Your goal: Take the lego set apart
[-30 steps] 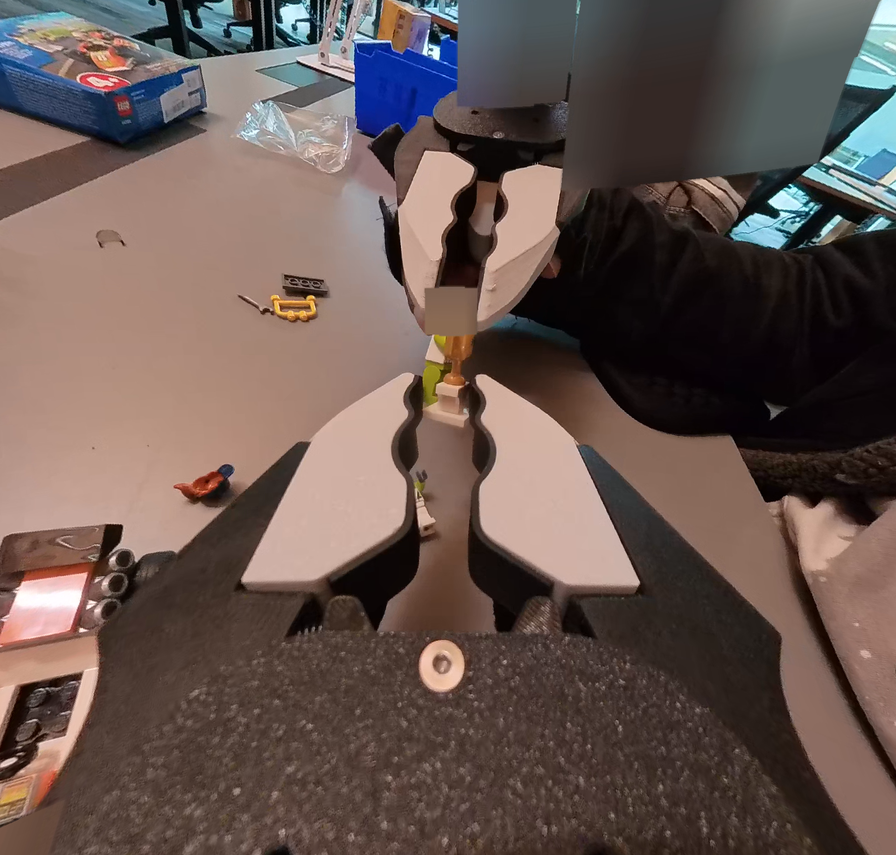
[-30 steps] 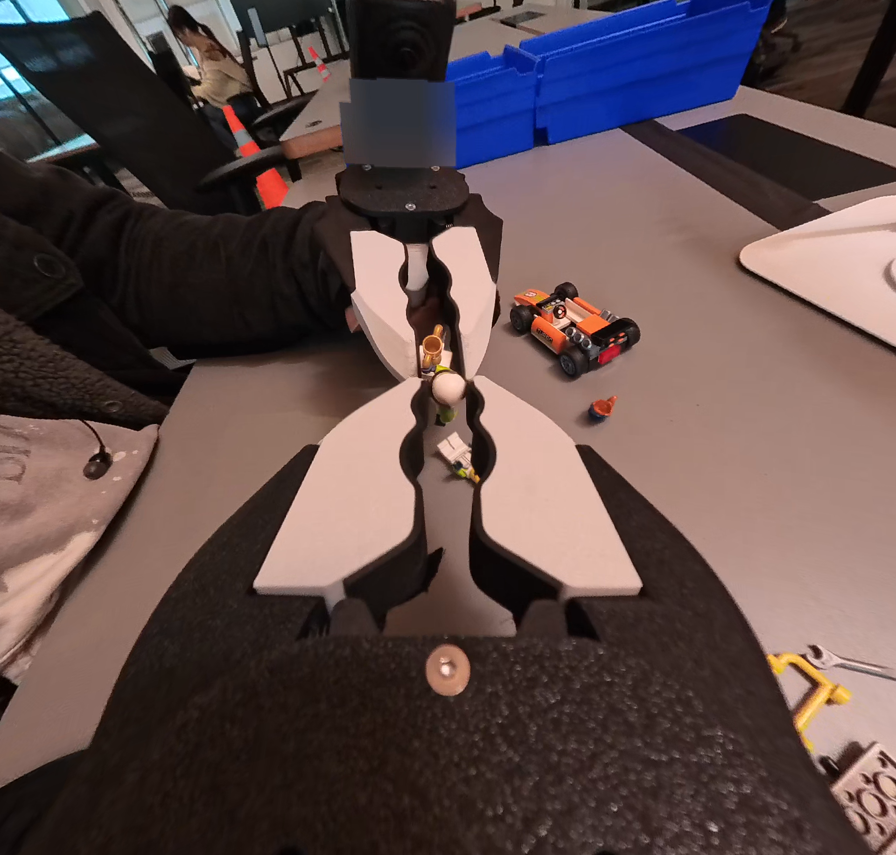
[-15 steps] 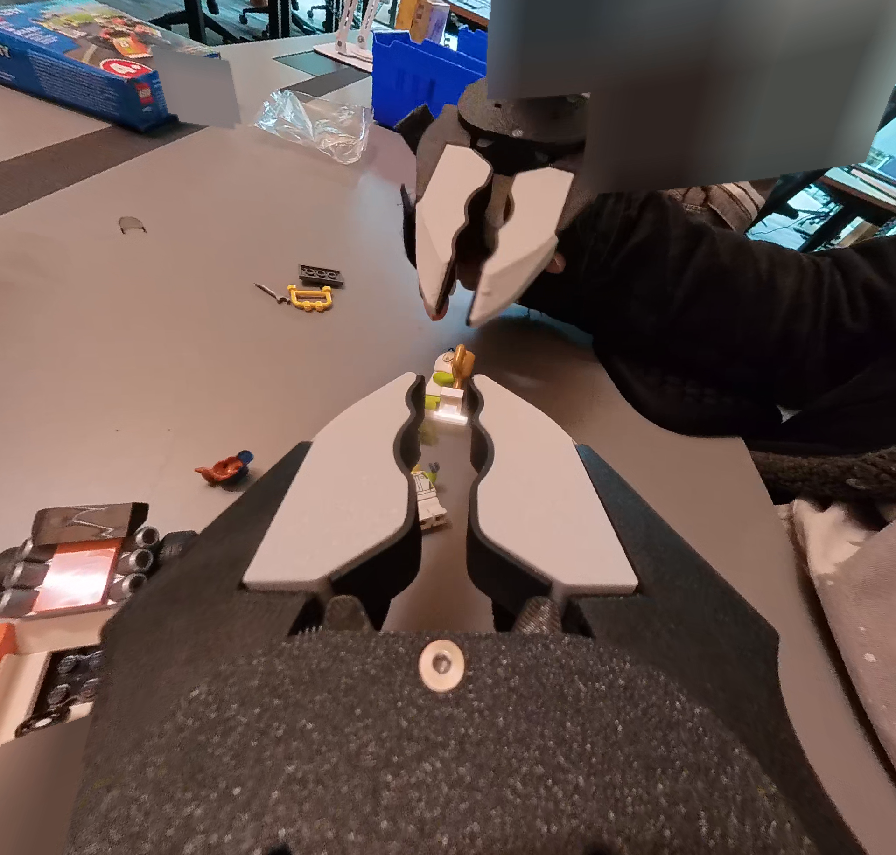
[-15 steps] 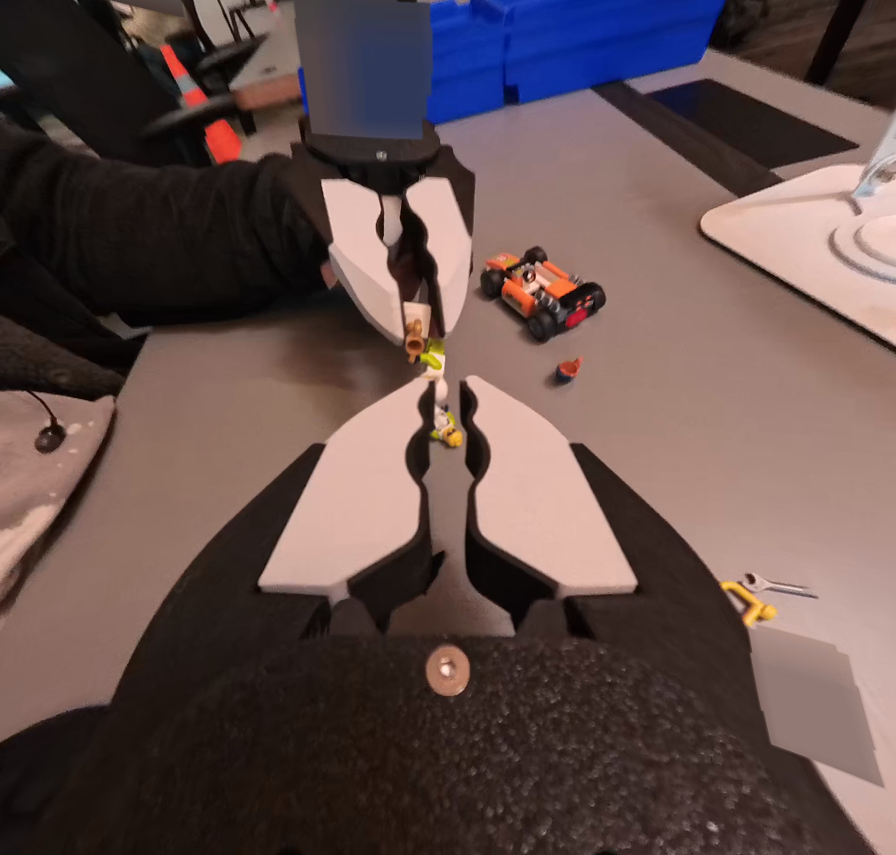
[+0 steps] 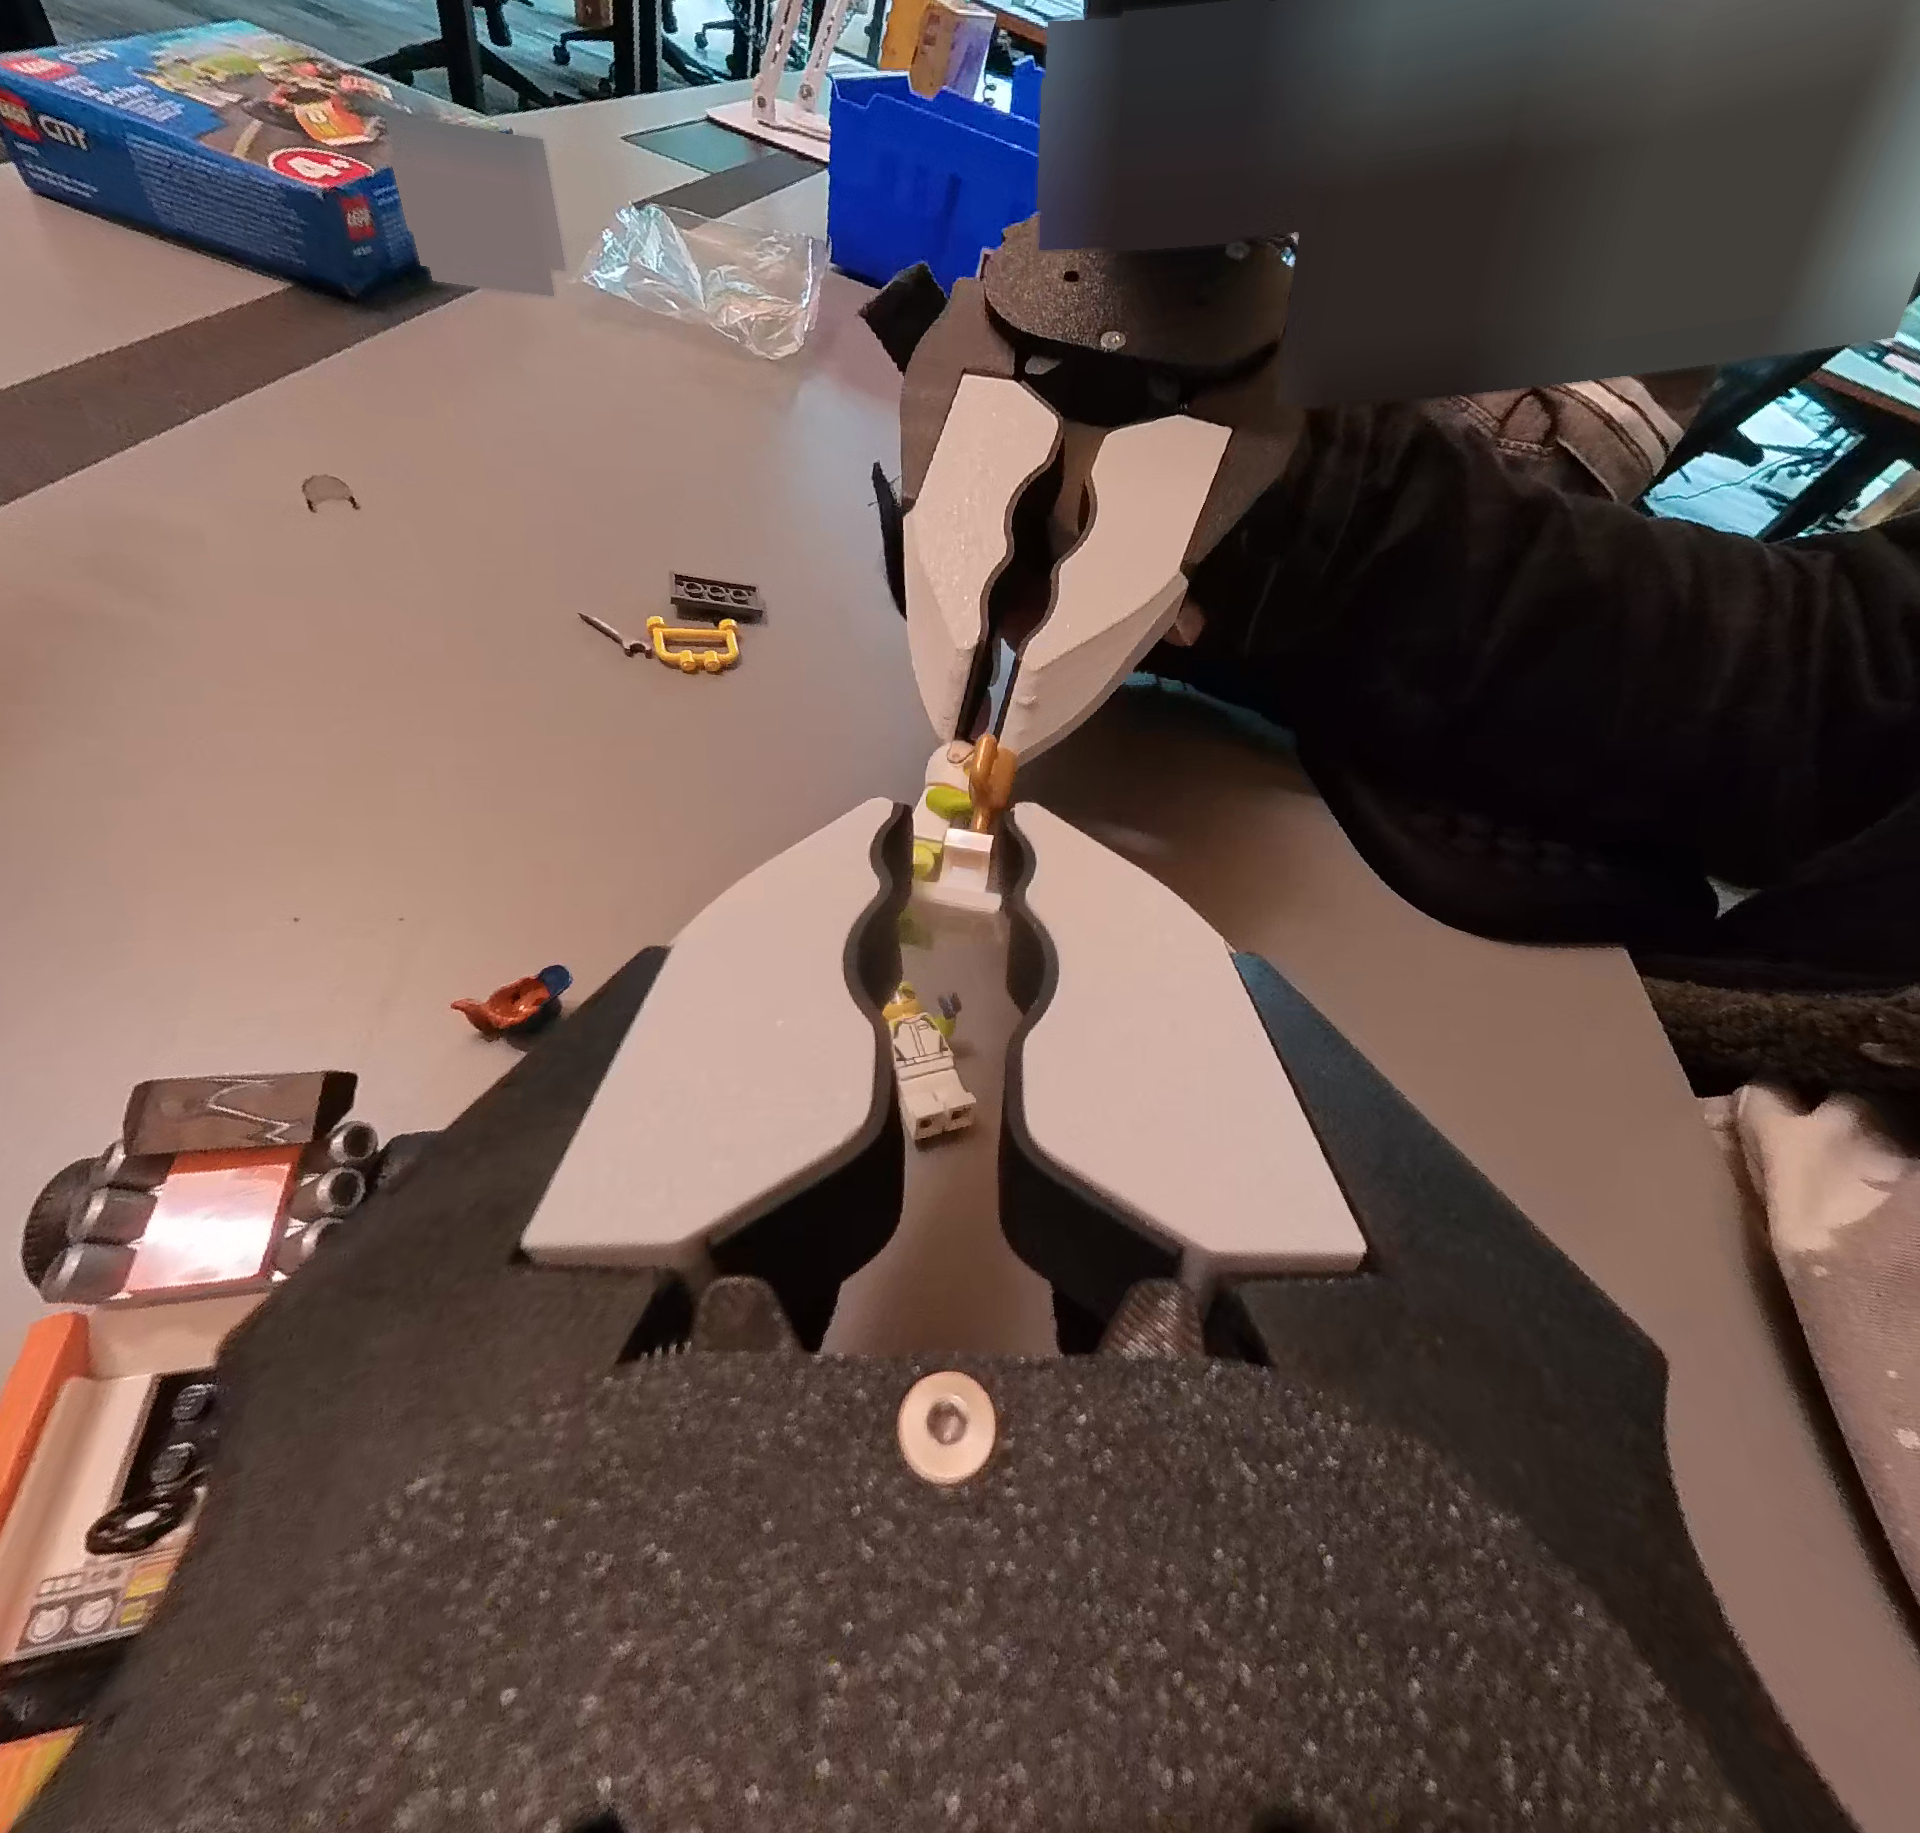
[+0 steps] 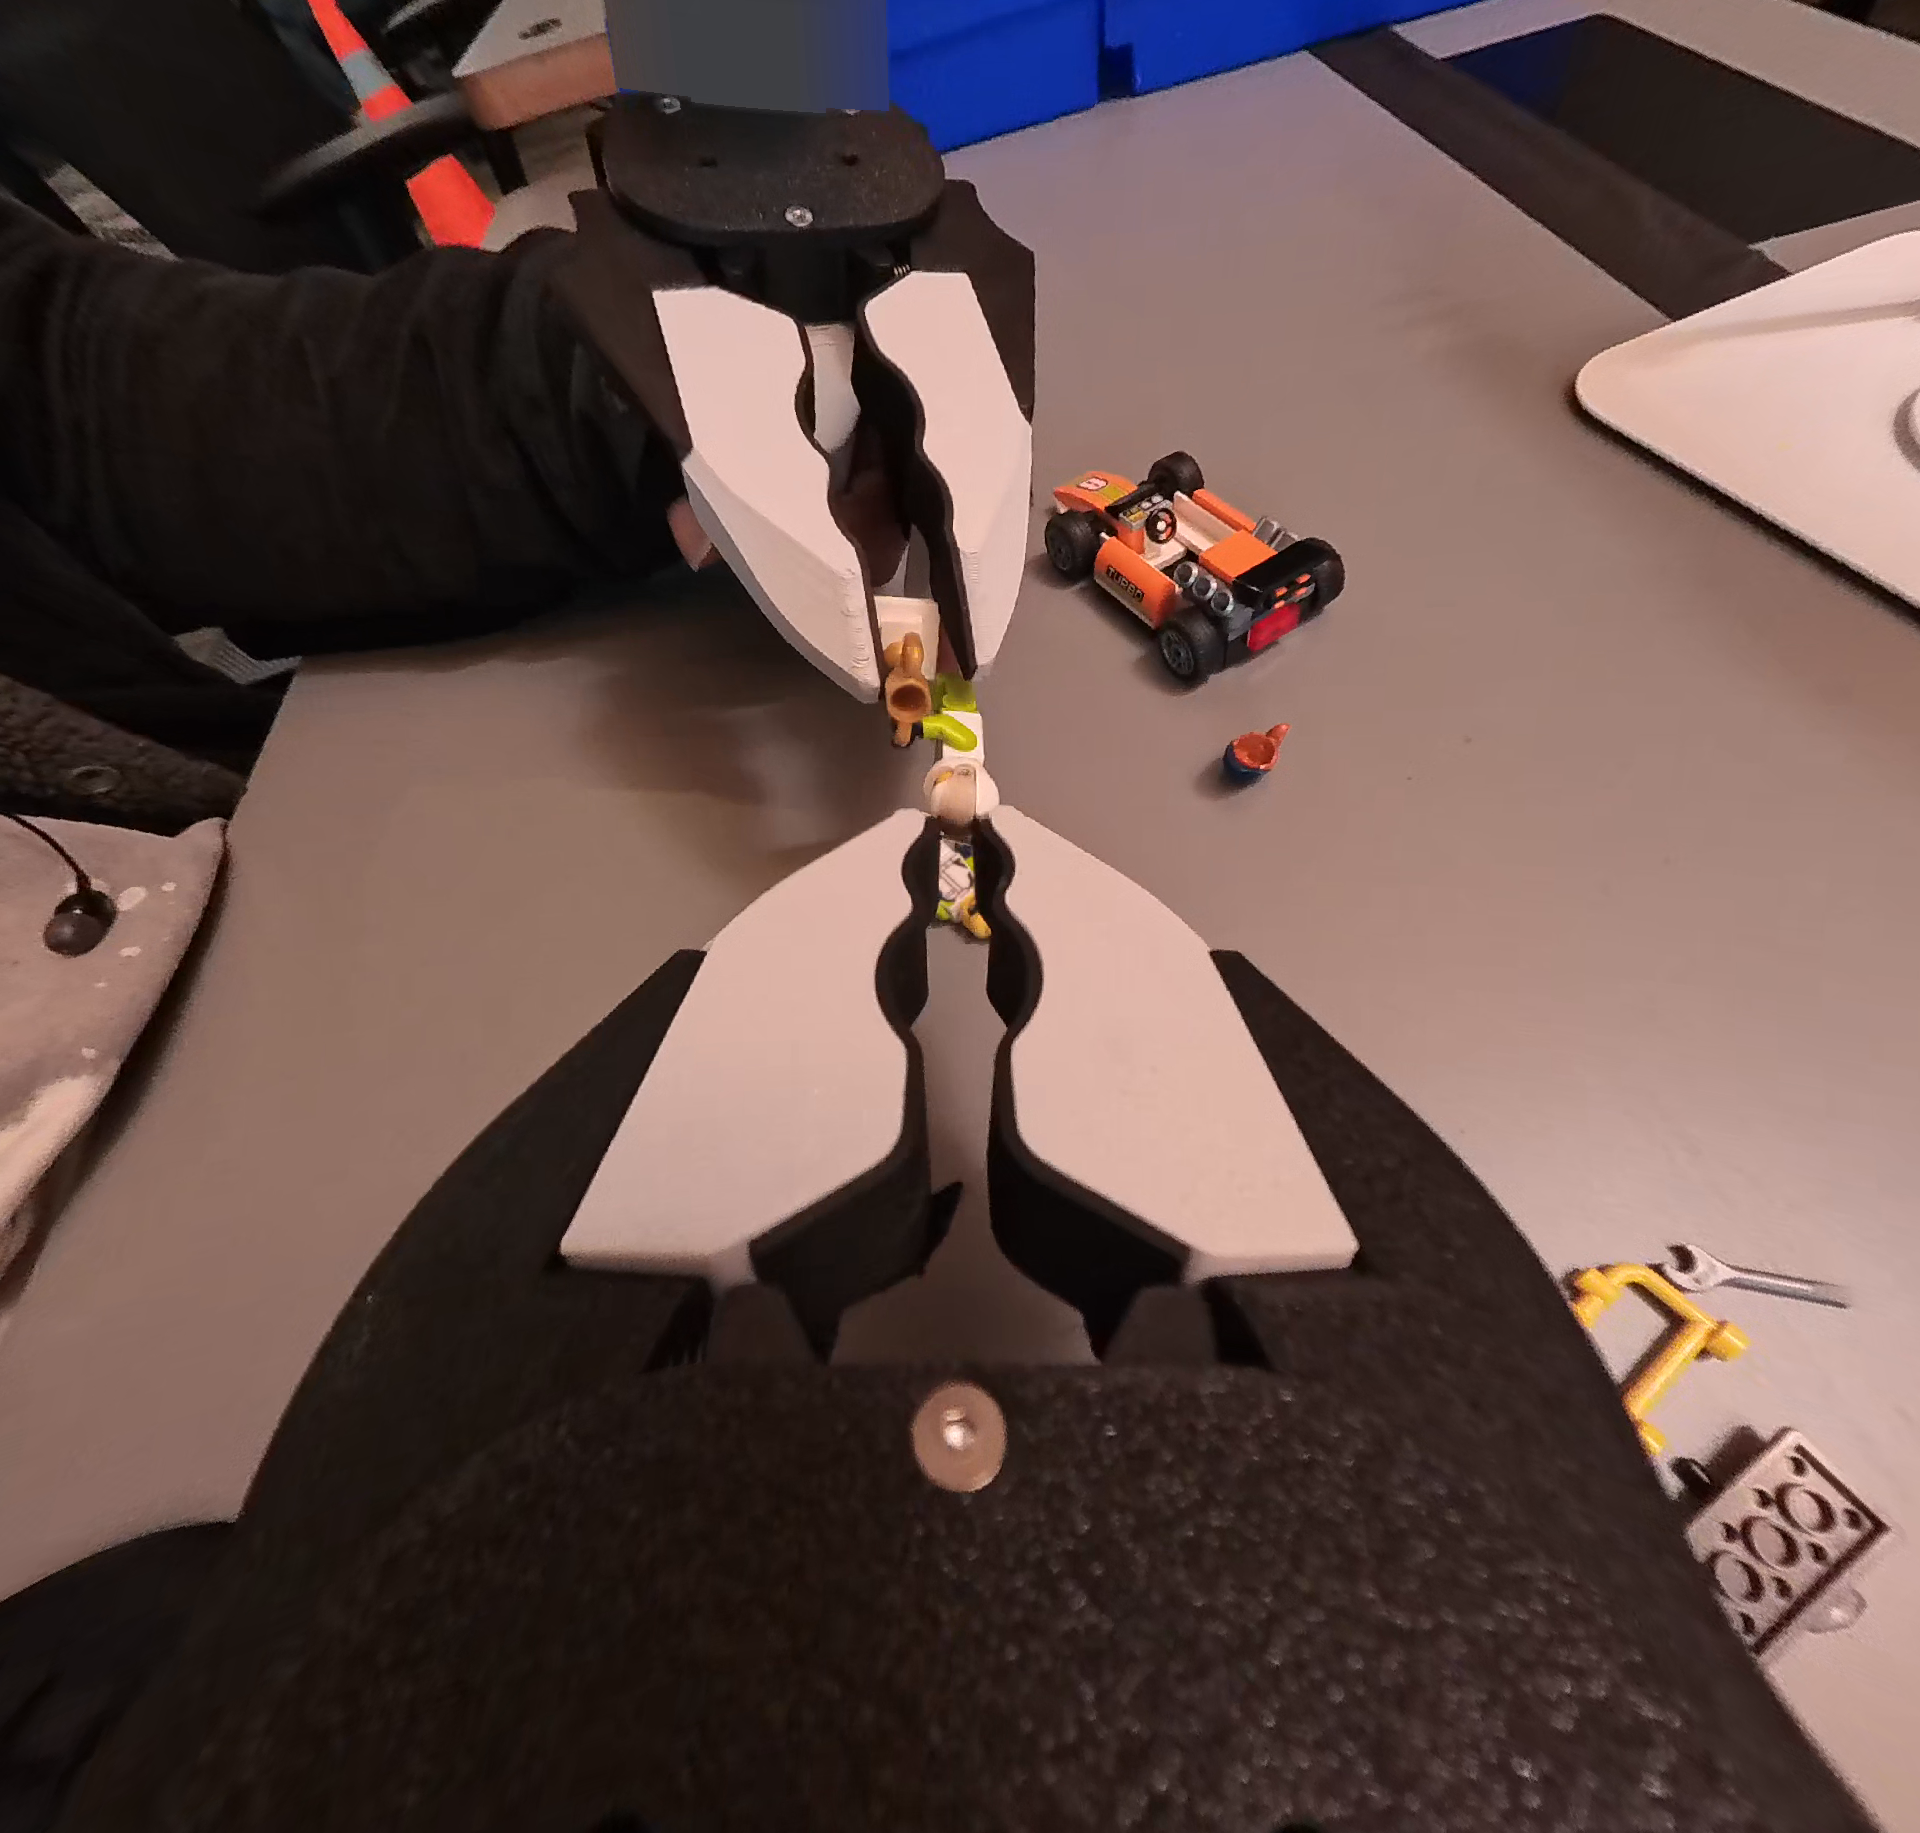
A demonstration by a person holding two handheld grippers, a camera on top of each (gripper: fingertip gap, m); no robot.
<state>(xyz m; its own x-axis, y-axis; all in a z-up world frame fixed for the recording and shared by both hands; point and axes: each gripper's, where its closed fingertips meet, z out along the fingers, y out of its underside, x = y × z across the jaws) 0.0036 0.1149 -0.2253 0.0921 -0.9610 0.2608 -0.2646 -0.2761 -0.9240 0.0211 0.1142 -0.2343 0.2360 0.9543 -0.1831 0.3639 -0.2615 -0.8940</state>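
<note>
My left gripper (image 5: 958,817) is shut on the white legs of a minifigure (image 5: 961,869) with lime arms, a white helmet and a gold trophy (image 5: 992,775), held above the grey table (image 5: 312,796). My right gripper (image 6: 959,825) faces it, its jaws nearly closed with the tips against the white helmet (image 6: 961,786). The right gripper (image 5: 985,739) comes down from above in the left wrist view. The left gripper (image 6: 923,666) shows across in the right wrist view. A second minifigure (image 5: 928,1056) lies on the table beneath both grippers.
An orange go-kart (image 6: 1195,562) stands to the right, with a small blue-and-orange cap piece (image 6: 1257,749) near it. A yellow piece (image 6: 1652,1336), a wrench (image 6: 1756,1284) and a grey plate (image 6: 1782,1544) lie nearby. A blue set box (image 5: 208,152), plastic bag (image 5: 707,277) and blue bins (image 5: 925,183) are farther off. Only a small space, under 4 cm, lies between the two pairs of fingers. The small blue-and-orange cap piece (image 6: 1257,749) sits 10 centimetres or so from the ends of my left fingers. It is also in sight in the left wrist view (image 5: 506,1008).
Half a second ago my right gripper had pulled up and away from the minifigure. It has come back down and its jaws have narrowed at the helmet. My left gripper still holds the legs.
</note>
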